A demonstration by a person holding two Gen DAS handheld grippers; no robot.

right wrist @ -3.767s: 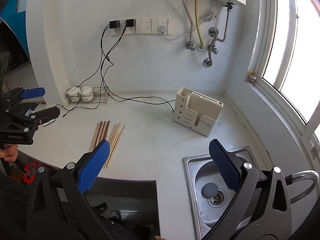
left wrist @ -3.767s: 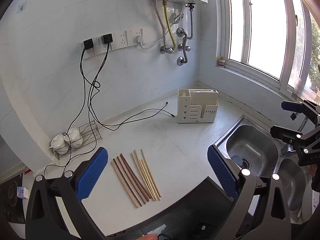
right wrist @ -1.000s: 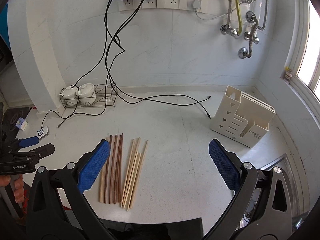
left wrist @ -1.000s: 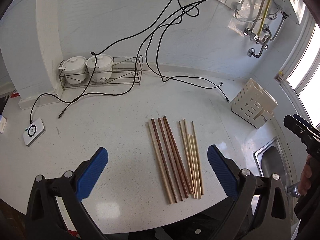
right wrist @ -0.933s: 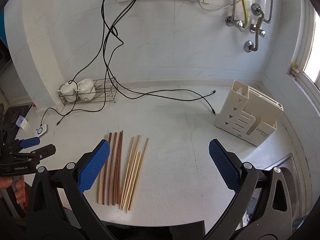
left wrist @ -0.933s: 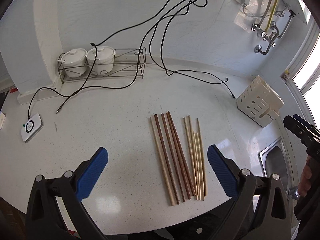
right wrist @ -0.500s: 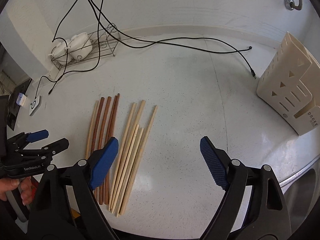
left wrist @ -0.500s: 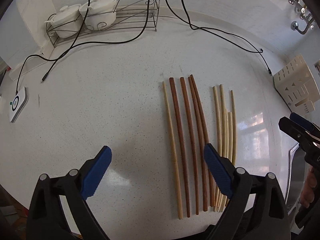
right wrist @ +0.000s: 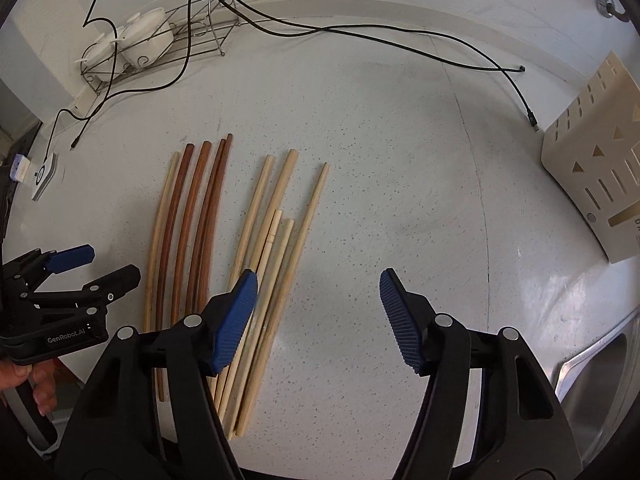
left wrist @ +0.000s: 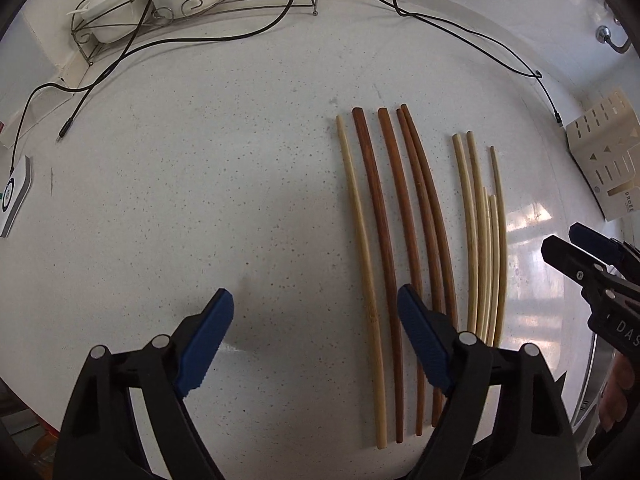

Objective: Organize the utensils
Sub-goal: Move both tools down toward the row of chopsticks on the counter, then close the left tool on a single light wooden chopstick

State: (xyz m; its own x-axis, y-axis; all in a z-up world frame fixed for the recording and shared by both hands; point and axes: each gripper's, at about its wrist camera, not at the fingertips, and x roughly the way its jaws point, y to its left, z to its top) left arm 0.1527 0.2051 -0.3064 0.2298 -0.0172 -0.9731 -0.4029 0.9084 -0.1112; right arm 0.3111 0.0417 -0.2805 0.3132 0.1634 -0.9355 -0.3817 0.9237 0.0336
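The chopsticks (left wrist: 404,264) lie side by side on the table (left wrist: 200,200), well apart from the holder (right wrist: 592,176). Both the left gripper (left wrist: 314,332) and right gripper (right wrist: 318,312) hover beside them, fingers apart, empty. Pinching one colour group near its middle should prevent scattering.

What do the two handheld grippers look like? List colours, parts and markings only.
Both the left gripper and right gripper have black plastic frames with silver bolt heads and ribbed blue pads on the fingers. The left one's side reads "GenRobot.AI"; the right one's shows "DAS", cut off. Bare skin, no sleeves or cables visible.
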